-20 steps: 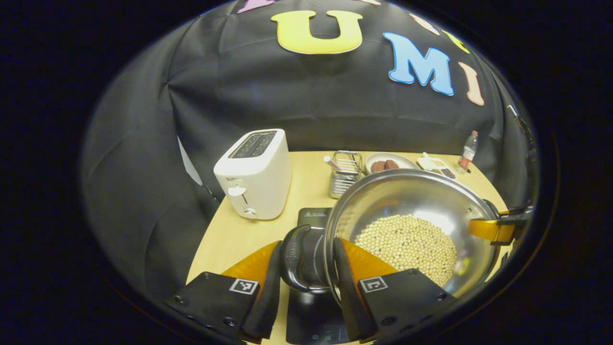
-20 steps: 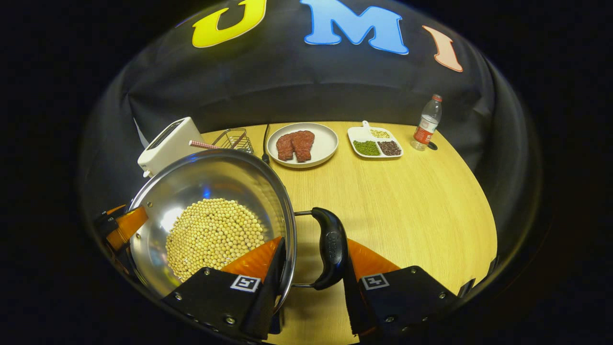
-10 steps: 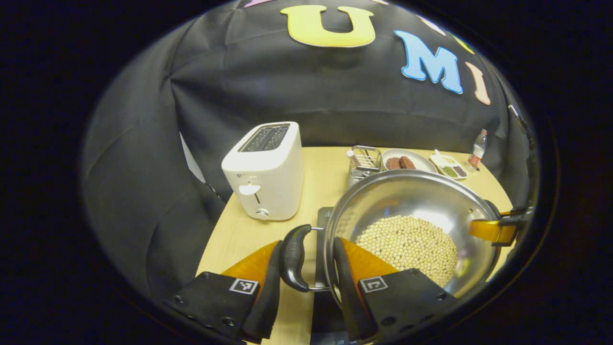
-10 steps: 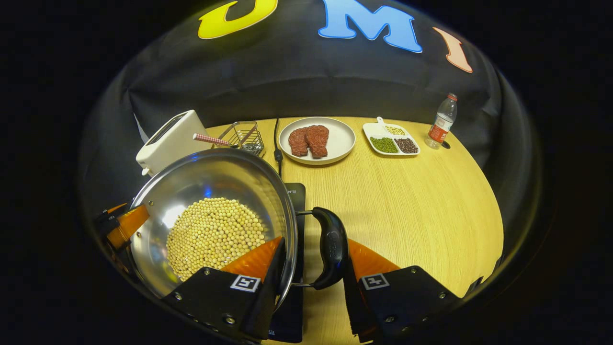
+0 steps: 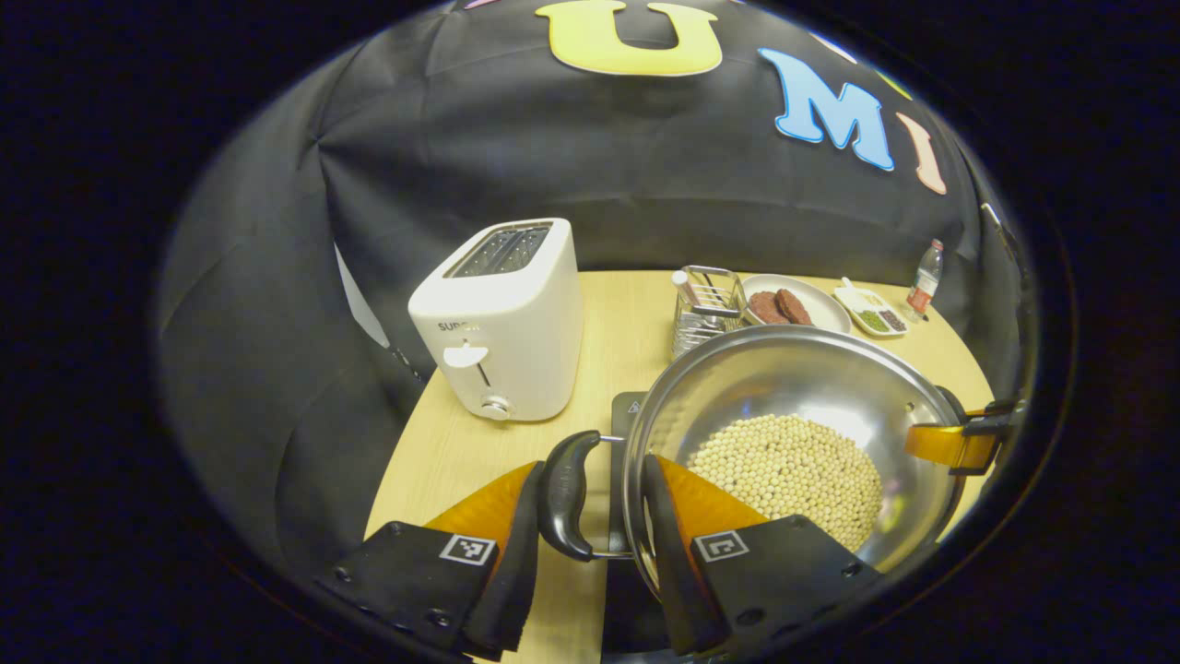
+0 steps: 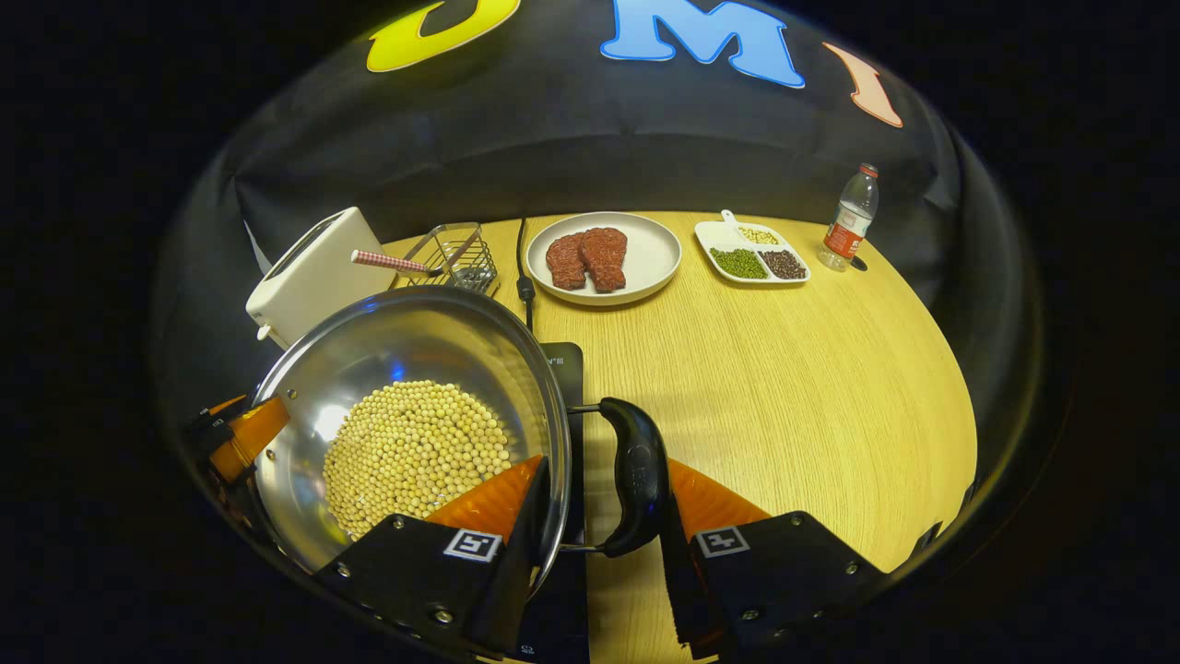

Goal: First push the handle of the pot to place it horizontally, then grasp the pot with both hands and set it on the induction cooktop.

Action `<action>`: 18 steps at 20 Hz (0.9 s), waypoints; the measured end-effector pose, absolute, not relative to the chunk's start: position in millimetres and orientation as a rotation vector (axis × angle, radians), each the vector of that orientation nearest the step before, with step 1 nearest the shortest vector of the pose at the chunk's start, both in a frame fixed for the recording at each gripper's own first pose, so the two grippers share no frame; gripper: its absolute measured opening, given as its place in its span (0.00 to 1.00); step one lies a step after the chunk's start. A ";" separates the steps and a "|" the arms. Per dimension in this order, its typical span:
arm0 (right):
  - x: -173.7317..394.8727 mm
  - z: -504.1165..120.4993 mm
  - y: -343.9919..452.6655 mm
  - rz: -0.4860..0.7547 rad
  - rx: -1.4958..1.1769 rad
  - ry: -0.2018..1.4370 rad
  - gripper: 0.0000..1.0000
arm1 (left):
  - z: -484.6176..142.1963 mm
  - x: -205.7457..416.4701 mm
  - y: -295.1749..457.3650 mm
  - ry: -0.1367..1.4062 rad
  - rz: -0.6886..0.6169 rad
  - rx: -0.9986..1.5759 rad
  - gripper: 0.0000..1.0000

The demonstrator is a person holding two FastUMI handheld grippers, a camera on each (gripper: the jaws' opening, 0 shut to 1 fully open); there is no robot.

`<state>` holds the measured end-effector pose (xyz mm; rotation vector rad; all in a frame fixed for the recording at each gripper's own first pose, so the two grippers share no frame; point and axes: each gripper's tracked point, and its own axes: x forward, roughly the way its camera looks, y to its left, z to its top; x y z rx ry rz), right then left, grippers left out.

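Pot (image 5: 793, 433): steel, holding pale beans (image 5: 784, 466), over the cooktop; whether resting on it or held just above, cannot tell.
Cooktop (image 6: 564, 369): black slab under the pot, only its edge visible.
Left gripper (image 5: 590, 544): fingers clamped either side of the pot's black left handle (image 5: 564, 493) and rim.
Right gripper (image 6: 599, 544): likewise clamped across rim and right handle (image 6: 636, 484).
Table (image 6: 784, 387): pale wood, round-edged, bare to the right of the pot.
Behind the pot: white toaster (image 5: 498, 323), wire rack (image 5: 705, 304), plate (image 6: 645, 267) with two meat pieces, divided dish (image 6: 751, 258), bottle (image 6: 848, 217) farthest right.
Wall: black cloth close behind the table.
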<state>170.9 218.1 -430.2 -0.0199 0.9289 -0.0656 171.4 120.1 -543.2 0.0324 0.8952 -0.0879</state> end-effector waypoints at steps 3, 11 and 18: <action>172.4 -434.4 221.1 -0.057 -0.024 0.934 0.62 | -545.3 170.6 121.8 0.904 -0.080 0.012 0.60; 171.8 -435.5 220.9 -0.051 -0.008 0.942 0.62 | -545.5 172.2 122.5 0.879 -0.079 0.011 0.68; 178.3 -403.8 210.2 -0.004 -0.129 0.831 0.87 | -506.8 169.5 132.7 0.782 -0.028 0.005 0.89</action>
